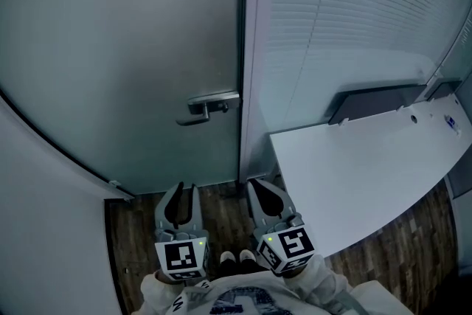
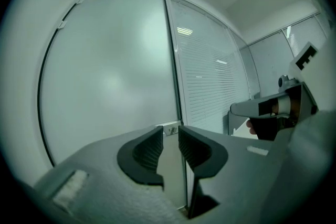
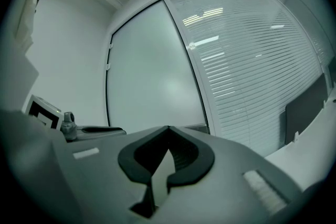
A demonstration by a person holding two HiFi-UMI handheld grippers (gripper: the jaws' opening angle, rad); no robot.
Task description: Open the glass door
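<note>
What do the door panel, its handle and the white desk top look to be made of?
Door panel: frosted glass, it seems; matte, evenly milky, no clear view through.
Handle: metal, probably satin-finished; silvery grey with bright highlights.
Desk top: likely white laminate or painted board; smooth, uniform, no grain; which one, the pictures leave open.

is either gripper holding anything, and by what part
Nothing is held. On the left gripper the jaws stand slightly apart and empty; on the right gripper they are closed on nothing. The door handle is ahead, untouched.
</note>
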